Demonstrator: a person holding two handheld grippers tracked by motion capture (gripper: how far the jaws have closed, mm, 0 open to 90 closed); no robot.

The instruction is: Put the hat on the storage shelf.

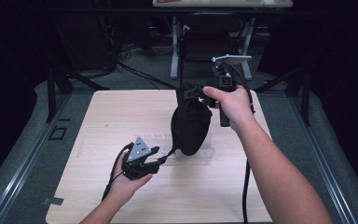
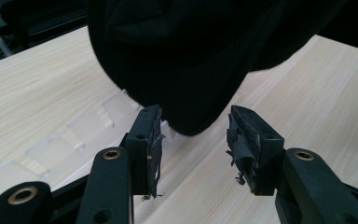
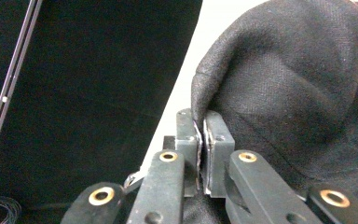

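Note:
A black cloth bag (image 1: 191, 123) hangs above the light wooden table (image 1: 121, 112), its bottom just over the surface. My right gripper (image 1: 193, 91) is held high at the back and is shut on a fold of the bag's top edge; in the right gripper view the jaws (image 3: 200, 126) pinch the black fabric (image 3: 298, 93). My left gripper (image 1: 165, 156) sits low, left of and in front of the bag, pointing at its bottom. In the left gripper view its jaws (image 2: 193, 123) stand open, with the bag's rounded bottom (image 2: 191, 56) just beyond the tips and untouched.
A clear plastic strip with square pockets (image 1: 156, 139) lies flat on the table under and left of the bag, also seen as the strip (image 2: 74, 135). A black cable (image 1: 246, 186) trails from the right gripper. Another table's legs (image 1: 175, 46) stand behind.

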